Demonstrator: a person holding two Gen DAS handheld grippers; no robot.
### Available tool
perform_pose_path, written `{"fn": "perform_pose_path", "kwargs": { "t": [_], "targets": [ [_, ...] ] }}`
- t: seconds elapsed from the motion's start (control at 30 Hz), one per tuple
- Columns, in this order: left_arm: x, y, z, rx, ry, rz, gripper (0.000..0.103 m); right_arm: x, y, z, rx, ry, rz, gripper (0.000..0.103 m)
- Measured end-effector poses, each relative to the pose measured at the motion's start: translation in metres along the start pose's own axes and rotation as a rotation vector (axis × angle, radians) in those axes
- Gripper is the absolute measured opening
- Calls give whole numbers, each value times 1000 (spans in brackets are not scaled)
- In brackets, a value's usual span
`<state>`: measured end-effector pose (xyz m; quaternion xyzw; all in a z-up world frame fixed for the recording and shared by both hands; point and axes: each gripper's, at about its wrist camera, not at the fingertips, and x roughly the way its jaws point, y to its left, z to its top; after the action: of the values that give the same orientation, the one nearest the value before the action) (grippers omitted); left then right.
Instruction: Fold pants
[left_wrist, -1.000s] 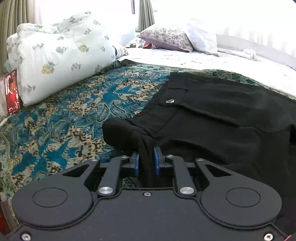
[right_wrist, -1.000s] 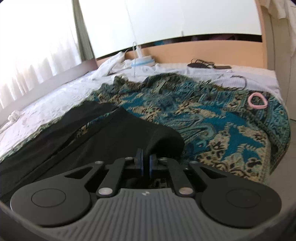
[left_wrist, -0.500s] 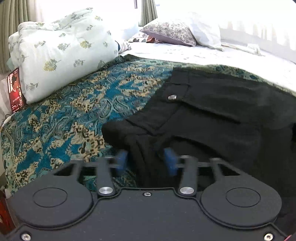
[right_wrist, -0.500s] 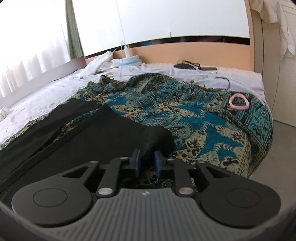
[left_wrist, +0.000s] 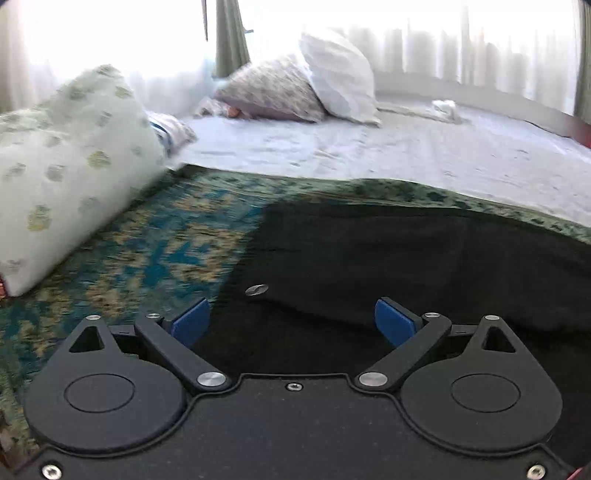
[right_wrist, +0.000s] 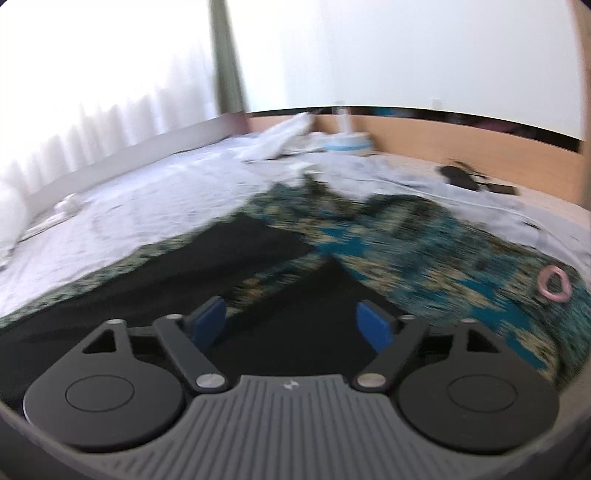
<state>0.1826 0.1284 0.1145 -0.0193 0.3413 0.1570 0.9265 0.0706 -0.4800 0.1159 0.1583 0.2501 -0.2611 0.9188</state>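
Observation:
The black pants (left_wrist: 388, 258) lie on the teal patterned blanket (left_wrist: 155, 251) on the bed, with a metal button (left_wrist: 256, 290) near the waist. My left gripper (left_wrist: 291, 325) is open and empty, just above the waist end. In the right wrist view the pant legs (right_wrist: 229, 258) spread in two dark strips over the blanket (right_wrist: 424, 251). My right gripper (right_wrist: 291, 325) is open and empty above the leg end.
A folded floral quilt (left_wrist: 66, 177) sits at the left, pillows (left_wrist: 306, 88) at the back. A pink ring (right_wrist: 552, 284) lies on the blanket at the right. A wooden headboard (right_wrist: 461, 140), dark cables (right_wrist: 465, 177) and white sheet (right_wrist: 147, 199) lie beyond.
Both grippers have let go of the pants and opened wide. Both have lifted and moved forward over the cloth; the views are blurred with motion.

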Motion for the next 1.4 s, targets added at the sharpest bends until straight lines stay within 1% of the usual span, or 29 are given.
{"fn": "perform_pose_path", "kwargs": {
  "t": [0.07,0.13,0.2,0.33,0.4,0.5,0.57,0.6,0.63,0.73,0.83,0.87,0.9,0.93,0.97,1.1,1.17,1.27,1.4],
  "targets": [
    [13,-9,16,-19,42,-30,97,6,20,12,-15,19,34,91],
    [29,-18,32,-43,64,-38,99,15,43,25,-38,40,62,92],
    [46,-27,46,-80,60,-21,102,29,65,35,-47,60,86,92],
    [81,-40,69,-140,53,-10,103,68,108,51,-25,84,103,93],
    [103,-46,82,-170,66,-14,103,91,130,56,-25,93,80,96],
    [141,-54,99,-220,104,1,103,132,166,58,-67,118,14,96],
    [166,-59,105,-250,129,36,103,161,187,57,-88,135,-38,99],
    [177,-61,106,-265,142,59,103,174,196,54,-92,142,-61,102],
    [190,-63,108,-281,156,86,103,187,204,52,-91,148,-82,103],
    [223,-65,108,-333,208,140,103,222,220,42,-78,177,-127,103],
    [251,-61,104,-454,253,146,103,250,231,35,-74,204,-167,103],
    [257,-60,103,-485,247,160,103,257,234,33,-75,208,-177,103],
    [259,-62,102,-497,221,190,103,264,236,31,-76,211,-186,103],
    [262,-66,103,-493,197,224,103,271,237,30,-76,216,-193,103],
    [265,-70,105,-480,188,246,103,277,239,29,-75,221,-203,103],
    [282,-85,109,-437,192,313,103,296,240,22,-56,250,-221,103],
    [289,-89,109,-445,192,333,103,299,242,20,-64,225,-232,103],
    [292,-95,109,-434,174,361,103,304,246,17,-90,222,-241,103],
    [291,-99,106,-407,152,366,103,307,247,15,-109,216,-245,103]
  ]
}}
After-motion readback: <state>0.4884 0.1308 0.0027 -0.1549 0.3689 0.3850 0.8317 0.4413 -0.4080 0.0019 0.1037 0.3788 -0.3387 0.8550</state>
